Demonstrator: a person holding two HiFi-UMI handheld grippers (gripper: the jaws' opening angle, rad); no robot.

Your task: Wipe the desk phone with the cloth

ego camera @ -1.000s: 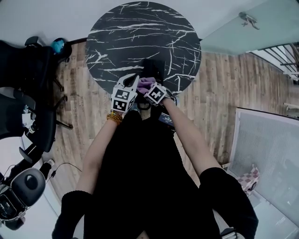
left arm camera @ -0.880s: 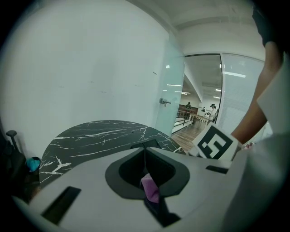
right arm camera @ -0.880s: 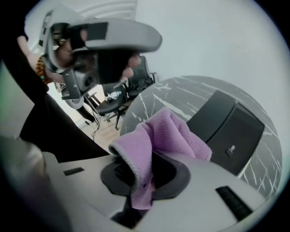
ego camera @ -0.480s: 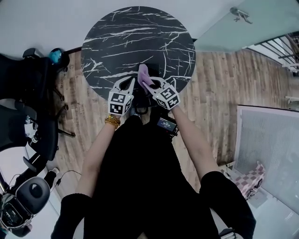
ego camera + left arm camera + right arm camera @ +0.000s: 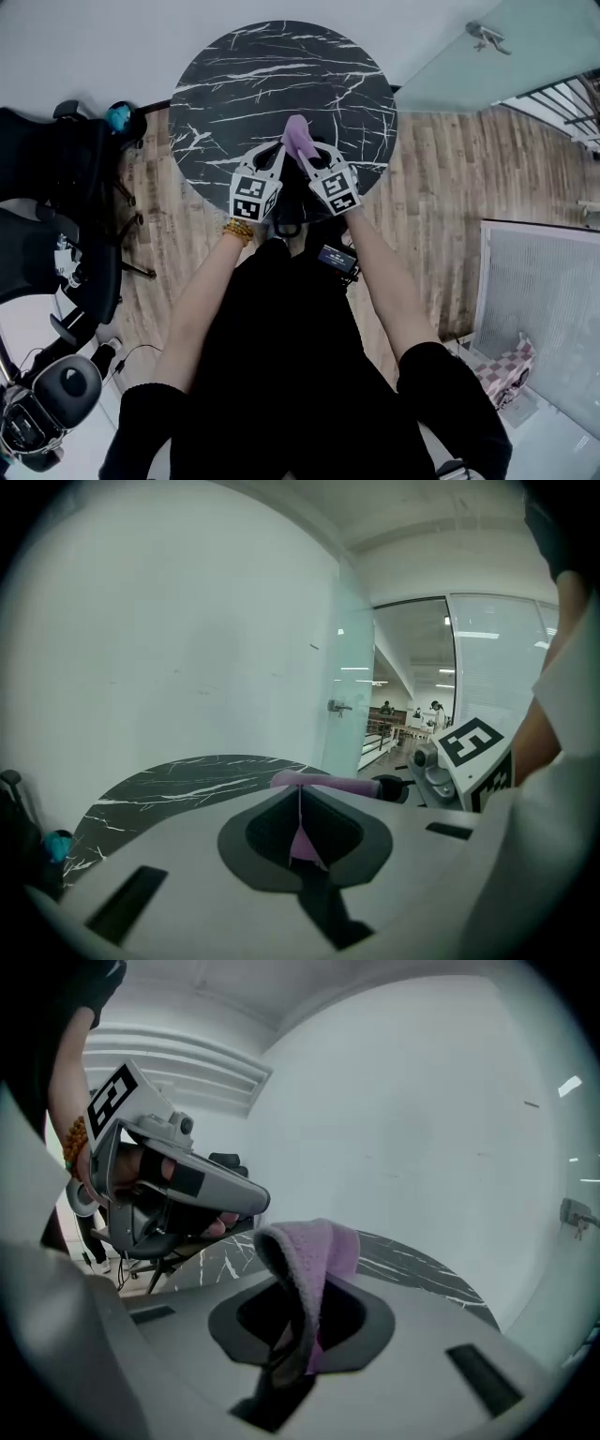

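Both the left gripper and the right gripper have their jaws clamped on the purple cloth, held bunched between them above the black marble table.

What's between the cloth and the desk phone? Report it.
Nothing visible. The left gripper and right gripper both pinch the cloth over the table; the desk phone shows only as a dark shape beneath them.
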